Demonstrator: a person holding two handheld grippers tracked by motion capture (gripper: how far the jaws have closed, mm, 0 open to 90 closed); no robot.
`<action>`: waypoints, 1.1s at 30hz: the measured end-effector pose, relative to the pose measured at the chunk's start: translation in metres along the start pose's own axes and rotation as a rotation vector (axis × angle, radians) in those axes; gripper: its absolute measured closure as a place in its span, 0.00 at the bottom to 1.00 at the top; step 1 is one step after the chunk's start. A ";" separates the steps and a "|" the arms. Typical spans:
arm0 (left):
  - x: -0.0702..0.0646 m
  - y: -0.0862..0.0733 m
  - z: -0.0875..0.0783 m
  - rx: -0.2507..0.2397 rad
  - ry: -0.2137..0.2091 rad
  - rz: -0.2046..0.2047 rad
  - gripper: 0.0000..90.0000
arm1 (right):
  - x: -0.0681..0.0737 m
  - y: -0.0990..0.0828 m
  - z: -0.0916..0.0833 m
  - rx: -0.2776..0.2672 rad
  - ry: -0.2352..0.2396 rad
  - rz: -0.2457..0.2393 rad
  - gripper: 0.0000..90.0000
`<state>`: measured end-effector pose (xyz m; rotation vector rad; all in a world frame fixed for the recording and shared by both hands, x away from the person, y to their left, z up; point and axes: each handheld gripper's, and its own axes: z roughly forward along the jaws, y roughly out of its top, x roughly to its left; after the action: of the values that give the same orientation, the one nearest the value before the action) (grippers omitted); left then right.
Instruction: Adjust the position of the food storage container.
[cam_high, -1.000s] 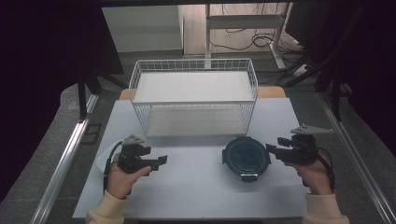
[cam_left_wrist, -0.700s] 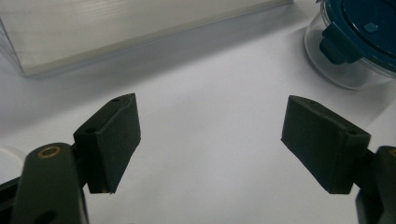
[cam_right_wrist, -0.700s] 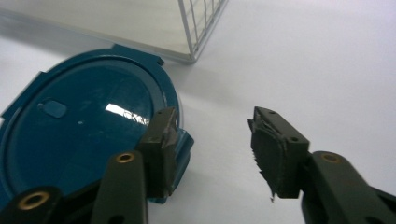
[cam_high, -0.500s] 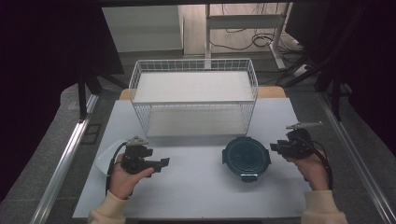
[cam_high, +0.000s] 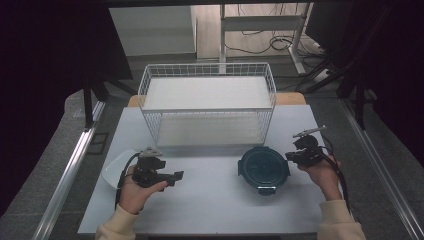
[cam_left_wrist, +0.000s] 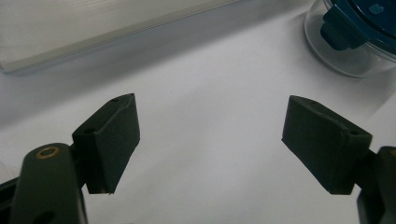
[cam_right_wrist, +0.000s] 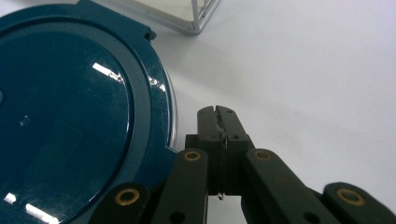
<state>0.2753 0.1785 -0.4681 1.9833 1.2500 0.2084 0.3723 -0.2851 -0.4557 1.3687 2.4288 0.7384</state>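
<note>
Your left gripper (cam_left_wrist: 210, 140) holds its fingers wide apart over the bench (cam_high: 210, 200), while your right gripper (cam_right_wrist: 218, 116), fingers pressed together empty, sits at the round container's (cam_high: 263, 169) three o'clock.

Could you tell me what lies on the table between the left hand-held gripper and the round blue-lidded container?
Nothing: bare white table separates the left hand-held gripper from the container, seen in the high view and left gripper view.

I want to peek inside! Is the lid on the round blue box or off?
On. The dark blue lid sits flat over the clear round box, side latches folded down over its rim.
</note>
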 end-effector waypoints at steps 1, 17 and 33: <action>0.000 0.000 0.000 0.000 0.000 0.000 0.21 | 0.000 0.000 0.000 0.000 0.000 0.000 0.99; -0.003 -0.001 0.006 0.024 0.002 0.009 0.22 | 0.013 -0.003 0.005 0.043 -0.004 -0.036 1.00; -0.001 -0.001 0.005 0.024 0.006 0.008 0.22 | 0.035 0.002 0.012 0.036 0.053 -0.094 1.00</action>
<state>0.2769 0.1752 -0.4724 2.0104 1.2535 0.2040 0.3609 -0.2504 -0.4642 1.2534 2.5396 0.7209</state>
